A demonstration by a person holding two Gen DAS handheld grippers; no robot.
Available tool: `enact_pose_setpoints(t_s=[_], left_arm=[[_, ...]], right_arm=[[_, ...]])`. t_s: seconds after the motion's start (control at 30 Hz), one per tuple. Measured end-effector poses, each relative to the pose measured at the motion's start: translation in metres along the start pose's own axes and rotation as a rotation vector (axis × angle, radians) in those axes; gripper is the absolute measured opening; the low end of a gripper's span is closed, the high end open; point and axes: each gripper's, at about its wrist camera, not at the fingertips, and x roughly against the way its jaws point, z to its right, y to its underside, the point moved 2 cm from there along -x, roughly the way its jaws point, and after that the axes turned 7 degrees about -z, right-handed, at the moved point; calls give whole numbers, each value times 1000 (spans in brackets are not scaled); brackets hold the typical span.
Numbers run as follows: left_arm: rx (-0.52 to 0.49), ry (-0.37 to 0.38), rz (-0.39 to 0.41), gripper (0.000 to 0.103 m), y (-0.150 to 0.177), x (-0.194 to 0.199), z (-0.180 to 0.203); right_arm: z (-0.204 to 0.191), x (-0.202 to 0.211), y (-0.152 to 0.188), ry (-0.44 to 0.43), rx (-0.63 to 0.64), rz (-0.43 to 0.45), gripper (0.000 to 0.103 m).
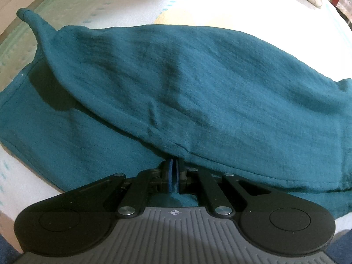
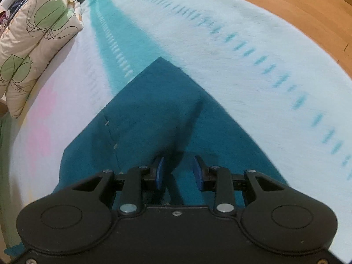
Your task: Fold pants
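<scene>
The teal pants (image 1: 176, 83) lie on a bed, with an upper layer lifted and draped over a lower layer. My left gripper (image 1: 175, 165) is shut on the edge of that upper layer at the near side. In the right wrist view the pants (image 2: 154, 114) lie flat and narrow to a corner pointing away. My right gripper (image 2: 178, 169) is open just above the cloth, its blue pads (image 2: 159, 171) apart, with nothing between them.
The bed sheet (image 2: 242, 55) is white with turquoise stripes and dashes. A flower-printed quilt (image 2: 35, 35) lies folded at the far left of the right wrist view. Wooden floor (image 2: 308, 6) shows past the bed's right edge.
</scene>
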Motion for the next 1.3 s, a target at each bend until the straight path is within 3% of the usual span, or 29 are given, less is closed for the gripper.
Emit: enact_pose_setpoints(t_s=[0.33, 0.37, 0.4, 0.43, 0.63, 0.73, 0.77, 0.8, 0.9, 1.0, 1.23, 1.27, 1.3], left_arm=[[24, 24, -6, 4, 0, -4, -11], [24, 24, -6, 4, 0, -4, -11], [24, 24, -6, 4, 0, -3, -11], [24, 25, -6, 4, 0, -3, -11], [32, 34, -6, 3, 1, -3, -15], [30, 31, -5, 3, 1, -2, -15], [28, 29, -4, 3, 1, -1, -15], [28, 29, -3, 3, 1, -2, -14], [37, 37, -4, 3, 2, -1, -16], [37, 34, -5, 3, 2, -3, -16], [33, 31, -6, 3, 1, -2, -13], [33, 32, -6, 3, 1, -2, -14], [32, 32, -6, 3, 1, -2, -14]], right_arm=[[-42, -21, -20, -2, 27, -4, 46], [-45, -20, -20, -7, 36, 2, 30], [-47, -18, -19, -15, 48, 3, 7], [-50, -14, -19, -17, 59, 5, 6], [-56, 42, -13, -24, 116, 96, 7], [-33, 47, -13, -29, 60, 61, 29], [-23, 43, -12, -27, 39, 36, 44], [-16, 38, -10, -18, 18, 23, 46], [3, 23, -3, 21, -13, -20, 46], [8, 6, 1, -10, -30, -60, 46], [-15, -22, -12, -77, -30, -46, 47], [-20, -23, -13, -68, -19, -36, 44], [-26, -21, -13, -53, 0, -21, 29]])
